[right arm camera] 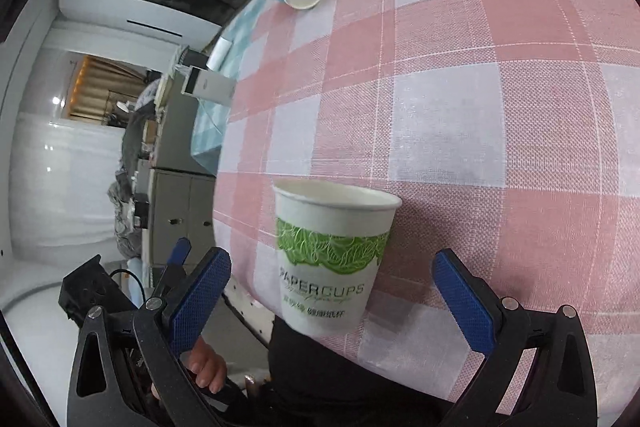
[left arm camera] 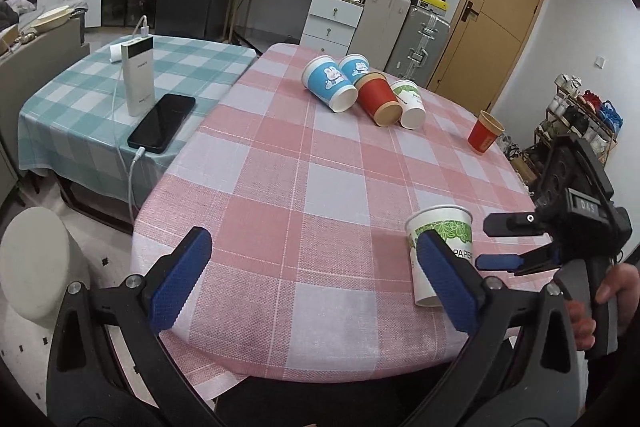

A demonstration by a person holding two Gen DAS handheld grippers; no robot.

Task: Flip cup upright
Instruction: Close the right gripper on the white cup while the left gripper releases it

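Note:
A white paper cup with a green leaf band [left arm camera: 444, 245] stands upright near the front right edge of the pink checked table [left arm camera: 320, 163]. In the right wrist view the cup [right arm camera: 332, 255] sits between the open blue pads, with gaps on both sides. My right gripper [right arm camera: 332, 291] is open around it. In the left wrist view the right gripper [left arm camera: 496, 241] shows just right of the cup. My left gripper [left arm camera: 316, 279] is open and empty over the table's front edge, left of the cup. Several cups lie on their sides at the far end: a blue one [left arm camera: 330, 83], a red one [left arm camera: 378, 99], a white-green one [left arm camera: 408, 103].
A red cup [left arm camera: 485, 131] stands upright at the far right edge. A teal checked table [left arm camera: 80, 95] on the left holds a phone [left arm camera: 162, 123] and a power bank [left arm camera: 138, 75]. A white stool [left arm camera: 36, 259] stands at front left. Suitcases and drawers line the back wall.

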